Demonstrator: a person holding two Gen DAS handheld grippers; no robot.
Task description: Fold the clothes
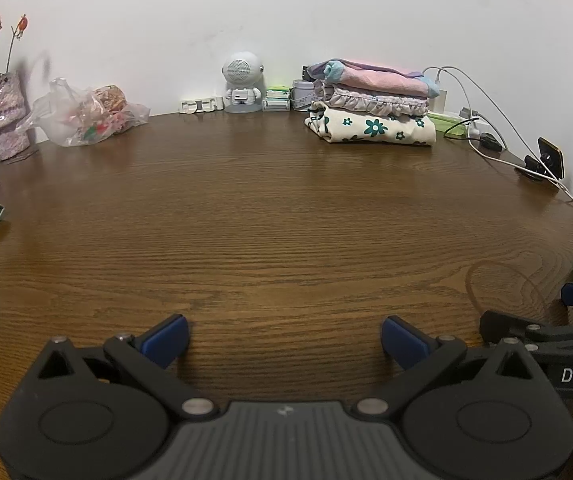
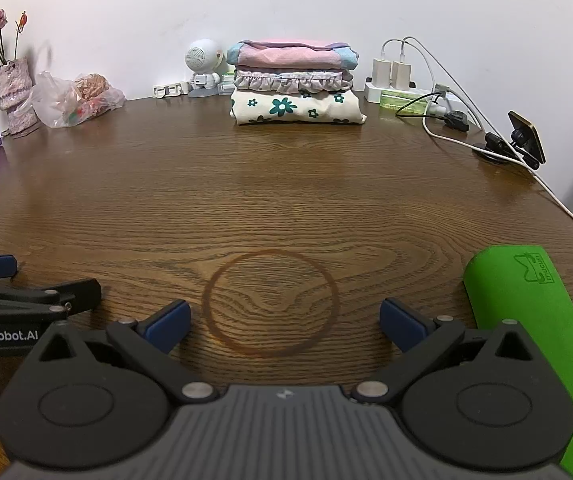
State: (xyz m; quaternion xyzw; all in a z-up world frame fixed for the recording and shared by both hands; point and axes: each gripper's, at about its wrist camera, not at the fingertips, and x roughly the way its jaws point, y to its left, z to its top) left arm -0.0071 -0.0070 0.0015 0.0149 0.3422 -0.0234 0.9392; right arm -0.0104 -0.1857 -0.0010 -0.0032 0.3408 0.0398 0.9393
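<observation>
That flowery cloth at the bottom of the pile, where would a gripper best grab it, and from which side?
Take the flowered cloth by its near edge, coming in low from the front across the table. It lies flat beneath the ruffled piece and the pink piece, so only its front fold and ends show; pulling would probably topple those above.

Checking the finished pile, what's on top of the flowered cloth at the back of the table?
On the flowered cloth lies a folded ruffled lilac piece, with a pink and blue piece topmost. Anything tucked between the layers is covered.
</observation>
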